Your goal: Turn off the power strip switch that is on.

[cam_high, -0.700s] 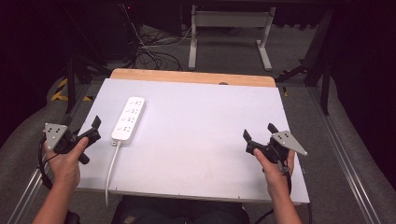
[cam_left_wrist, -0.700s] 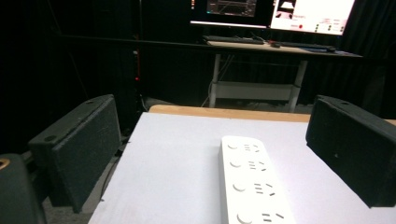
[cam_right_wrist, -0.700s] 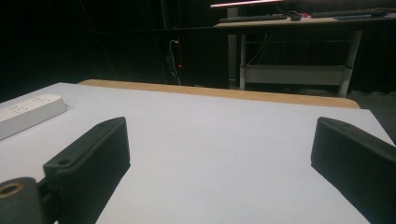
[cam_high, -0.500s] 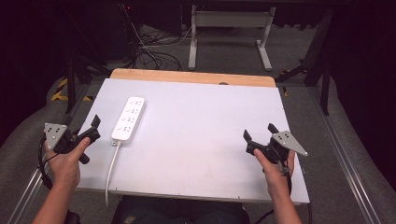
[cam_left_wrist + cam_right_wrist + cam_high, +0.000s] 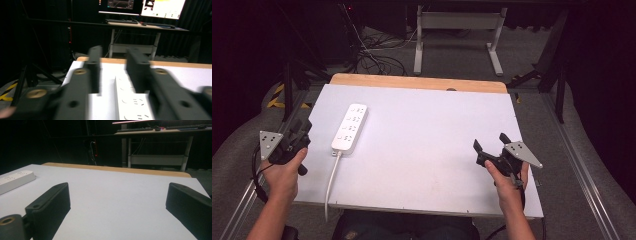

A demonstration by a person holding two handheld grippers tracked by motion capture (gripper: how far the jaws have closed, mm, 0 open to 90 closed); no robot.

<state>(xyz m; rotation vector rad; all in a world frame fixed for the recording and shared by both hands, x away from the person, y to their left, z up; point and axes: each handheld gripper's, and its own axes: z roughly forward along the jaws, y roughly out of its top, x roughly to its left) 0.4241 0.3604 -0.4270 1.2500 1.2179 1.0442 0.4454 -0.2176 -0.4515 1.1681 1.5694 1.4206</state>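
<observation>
- Two grippers show in the high view: the left gripper [image 5: 301, 129] hovers at the table's [image 5: 432, 125] left edge, just beside the white power strip [image 5: 349, 126], which lies on the left part of the white top with its cord [image 5: 331, 180] trailing toward the near edge; the right gripper [image 5: 490, 146] sits low over the right near corner, jaws spread, well apart from the strip.
- Left gripper view: the jaws stand a little apart, blurred, nothing between them; the power strip [image 5: 130, 102] lies just ahead.
- Right gripper view: jaws wide apart over bare tabletop; the power strip [image 5: 15, 180] lies far off at the left.
</observation>
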